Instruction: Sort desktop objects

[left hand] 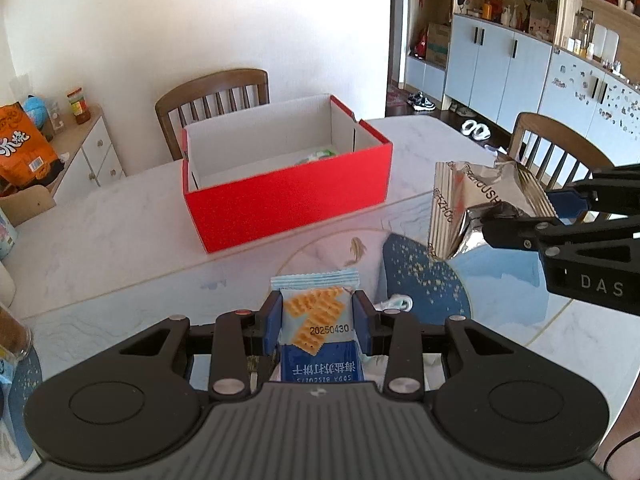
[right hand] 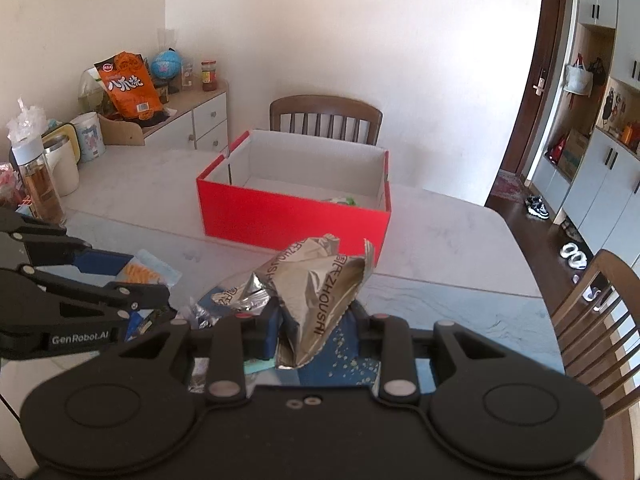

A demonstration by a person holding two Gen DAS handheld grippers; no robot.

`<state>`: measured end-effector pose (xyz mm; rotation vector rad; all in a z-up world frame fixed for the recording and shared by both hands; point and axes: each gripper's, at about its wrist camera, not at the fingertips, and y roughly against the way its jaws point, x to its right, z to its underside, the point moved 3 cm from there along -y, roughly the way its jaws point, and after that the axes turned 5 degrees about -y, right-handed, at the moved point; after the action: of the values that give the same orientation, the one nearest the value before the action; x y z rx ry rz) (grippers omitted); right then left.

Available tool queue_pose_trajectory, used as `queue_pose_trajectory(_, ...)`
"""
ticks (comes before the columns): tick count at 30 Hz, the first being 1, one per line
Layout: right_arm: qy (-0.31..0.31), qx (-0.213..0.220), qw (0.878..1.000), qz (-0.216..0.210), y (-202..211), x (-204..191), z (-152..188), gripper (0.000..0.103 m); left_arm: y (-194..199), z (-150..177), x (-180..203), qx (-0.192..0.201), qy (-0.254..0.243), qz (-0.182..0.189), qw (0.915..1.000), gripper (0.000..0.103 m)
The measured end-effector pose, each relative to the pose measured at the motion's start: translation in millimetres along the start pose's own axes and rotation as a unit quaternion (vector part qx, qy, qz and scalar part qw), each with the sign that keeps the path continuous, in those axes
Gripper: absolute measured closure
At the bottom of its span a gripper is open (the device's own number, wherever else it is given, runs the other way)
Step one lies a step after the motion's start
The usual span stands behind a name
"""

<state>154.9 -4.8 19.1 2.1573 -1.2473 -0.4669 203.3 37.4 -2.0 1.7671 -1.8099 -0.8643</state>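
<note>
My left gripper [left hand: 316,318] is shut on a blue soda-biscuit packet [left hand: 316,328], held above the table. In the right wrist view this packet [right hand: 146,270] shows at the left between the left gripper's fingers [right hand: 140,296]. My right gripper [right hand: 314,326] is shut on a crumpled silver foil bag [right hand: 316,284]; in the left wrist view the foil bag [left hand: 468,208] hangs at the right from the right gripper [left hand: 520,216]. Ahead of both stands an open red box [left hand: 288,200] [right hand: 296,216] with white inner walls and something green and white lying inside.
A blue round mat [left hand: 424,280] and more small wrappers [right hand: 236,300] lie on the marble table [left hand: 120,232] below the grippers. Wooden chairs [left hand: 212,100] [right hand: 600,312] stand behind and to the right. A bottle and cups [right hand: 40,184] crowd the table's left edge.
</note>
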Motion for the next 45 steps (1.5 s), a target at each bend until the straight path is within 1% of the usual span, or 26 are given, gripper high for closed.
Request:
queue_pose_trajectory(6, 0.001, 0.005, 1.0, 0.005, -2.7, 4.6, -11.0, 0.072, -2.9, -15.5, -5.0, 0.008, -0.009, -0.006, 0.9999, 0.068)
queue_pose_trajectory(14, 0.0, 0.006, 1.0, 0.006, -12.7, 10.6, -27.1, 0.072, -13.8, -38.9, -19.1, 0.012, -0.008, -0.01, 0.9998, 0.068)
queue_pose_trajectory(20, -0.003, 0.004, 1.0, 0.001, -23.6, 12.3, -38.7, 0.072, -23.7, -57.0, -30.9, 0.013, -0.008, -0.009, 0.9998, 0.068)
queue_pose_trajectory(26, -0.009, 0.004, 1.0, 0.003, -38.5, 14.0, -54.4, 0.072, -38.6, -75.6, -41.4, 0.016, -0.005, -0.017, 0.9997, 0.068)
queue_pose_trajectory(37, -0.016, 0.021, 0.999, 0.026, -65.2, 19.6, -86.0, 0.072, -69.6, -113.1, -63.8, 0.022, 0.009, -0.042, 0.9988, 0.068)
queue_pose_trajectory(45, -0.017, 0.025, 0.999, 0.04, -84.1, 23.7, -99.5, 0.072, -89.2, -131.5, -72.4, 0.021, 0.013, -0.057, 0.9981, 0.068)
